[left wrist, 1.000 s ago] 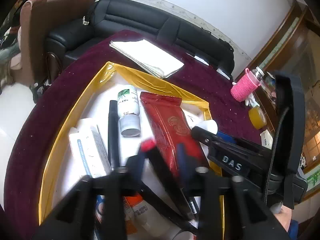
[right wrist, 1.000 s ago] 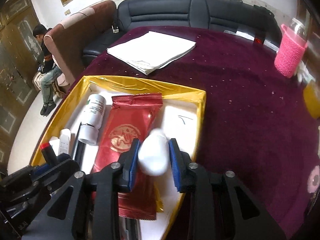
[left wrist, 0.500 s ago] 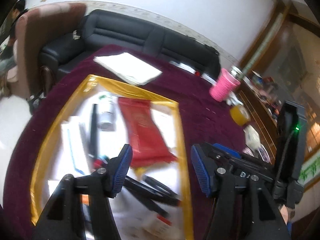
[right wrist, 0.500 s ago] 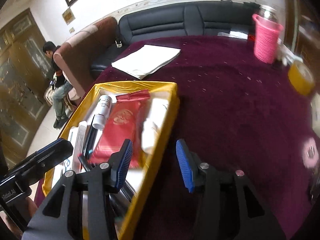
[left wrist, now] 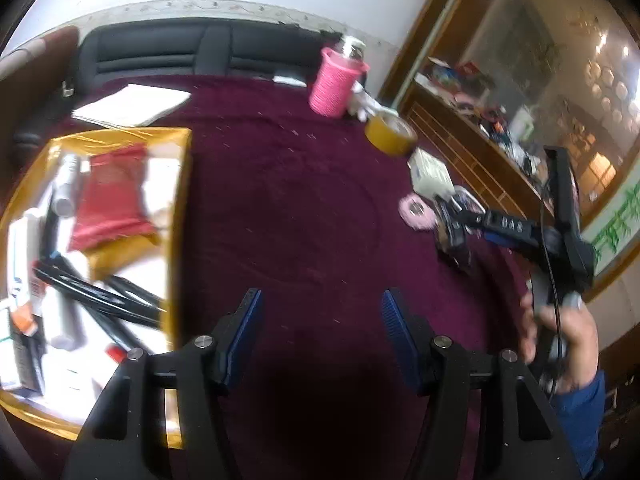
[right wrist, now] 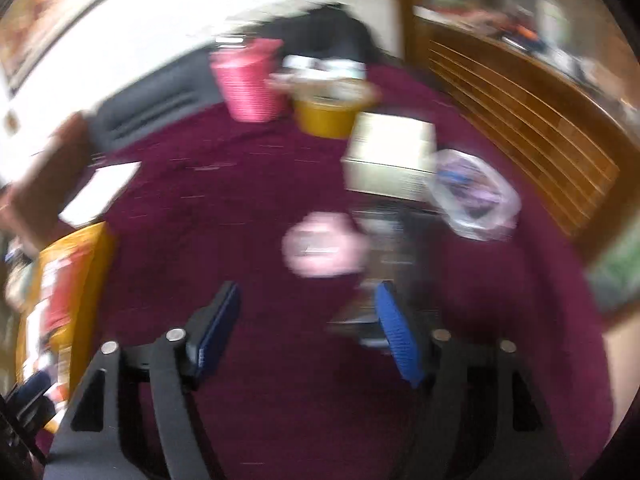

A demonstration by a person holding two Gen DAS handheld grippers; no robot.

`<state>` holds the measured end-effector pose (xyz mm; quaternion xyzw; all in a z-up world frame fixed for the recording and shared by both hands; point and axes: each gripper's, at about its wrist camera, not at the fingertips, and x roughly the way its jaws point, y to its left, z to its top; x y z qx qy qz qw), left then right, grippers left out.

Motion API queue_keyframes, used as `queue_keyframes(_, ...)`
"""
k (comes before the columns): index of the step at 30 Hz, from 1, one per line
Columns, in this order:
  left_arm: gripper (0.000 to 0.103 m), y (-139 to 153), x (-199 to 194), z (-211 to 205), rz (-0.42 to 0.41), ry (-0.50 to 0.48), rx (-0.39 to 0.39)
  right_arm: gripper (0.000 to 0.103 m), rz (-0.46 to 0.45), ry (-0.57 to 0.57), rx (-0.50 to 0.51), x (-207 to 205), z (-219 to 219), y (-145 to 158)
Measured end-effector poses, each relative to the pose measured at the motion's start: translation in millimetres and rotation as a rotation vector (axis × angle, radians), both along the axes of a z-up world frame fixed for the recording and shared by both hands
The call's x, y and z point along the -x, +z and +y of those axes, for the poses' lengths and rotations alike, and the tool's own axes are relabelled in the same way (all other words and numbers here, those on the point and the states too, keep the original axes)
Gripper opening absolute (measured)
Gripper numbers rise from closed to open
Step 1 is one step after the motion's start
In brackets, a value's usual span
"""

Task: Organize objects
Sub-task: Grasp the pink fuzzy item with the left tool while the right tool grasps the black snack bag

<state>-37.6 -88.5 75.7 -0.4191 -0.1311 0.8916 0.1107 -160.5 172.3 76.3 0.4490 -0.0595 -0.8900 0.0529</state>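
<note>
Two hand-held grippers (left wrist: 320,320) (right wrist: 308,320), jaws apart, empty

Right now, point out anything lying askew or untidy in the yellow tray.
In the yellow tray, the black pens lie crossed at angles over each other, and the red packet sits skewed. Other items are too blurred to judge.

The place is a home living room. A black leather sofa (left wrist: 192,46) stands against a white wall with a patterned trim, along the far edge of a counter (left wrist: 300,208) covered in dark red velvet cloth. Off the counter's right edge, a slatted wooden cabinet (left wrist: 472,152) carries household clutter, with a large glass panel above it reflecting warm ceiling lights.
</note>
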Motion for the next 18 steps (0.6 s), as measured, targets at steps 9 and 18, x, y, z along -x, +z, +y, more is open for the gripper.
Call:
queue_keyframes(9, 0.055, -5, 8, 42, -0.042, -0.055, 0.067, 0.065, -0.096, -0.046, 0.007, 44, 33, -43)
queue_keyframes(18, 0.055, 2, 67, 95, -0.076, -0.099, 0.081, 0.021, 0.059, -0.028, 0.119, 28, 61, -37)
